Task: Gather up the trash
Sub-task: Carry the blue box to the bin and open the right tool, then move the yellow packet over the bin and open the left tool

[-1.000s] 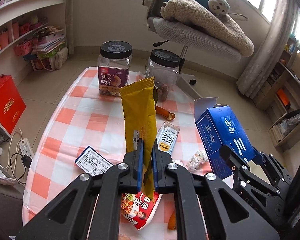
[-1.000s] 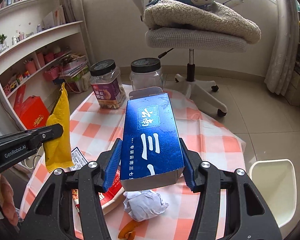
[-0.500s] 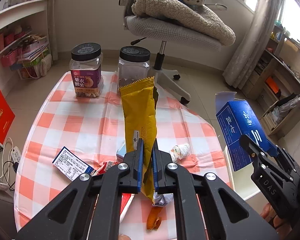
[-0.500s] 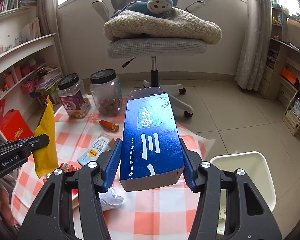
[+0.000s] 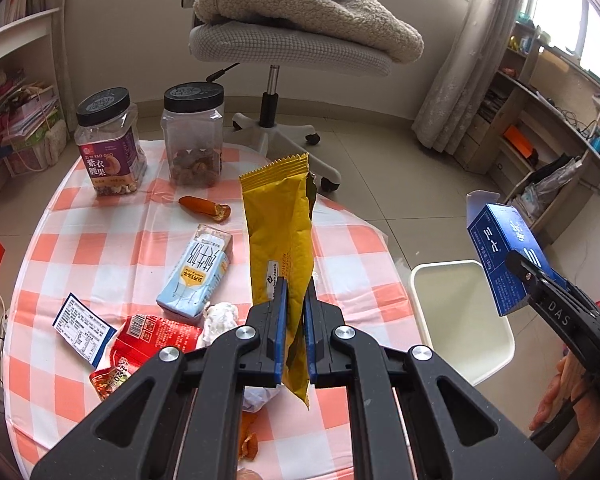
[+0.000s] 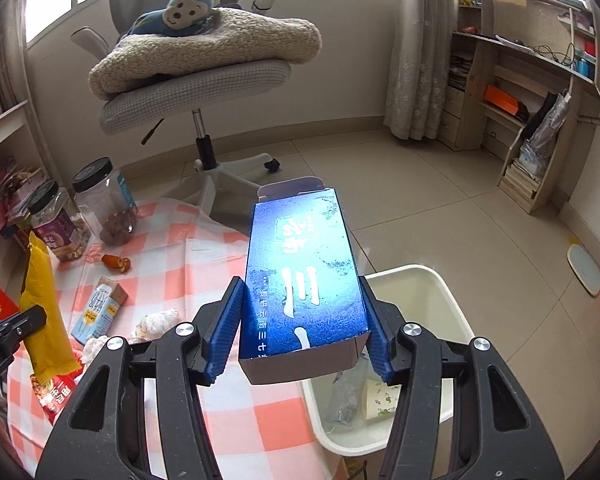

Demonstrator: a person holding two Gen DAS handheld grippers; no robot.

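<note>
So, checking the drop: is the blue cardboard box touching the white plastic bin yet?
Apart. The left wrist view shows the blue cardboard box, in the right tongs, above the white plastic bin.

Your box hides much of the bin; the wrapper's foot hides crumpled paper.

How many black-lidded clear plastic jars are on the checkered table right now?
2. The purple-labelled clear plastic jar with a black lid stands at the table's far left edge; the unlabelled clear plastic jar with a black lid stands just right of it. No others visible.
</note>
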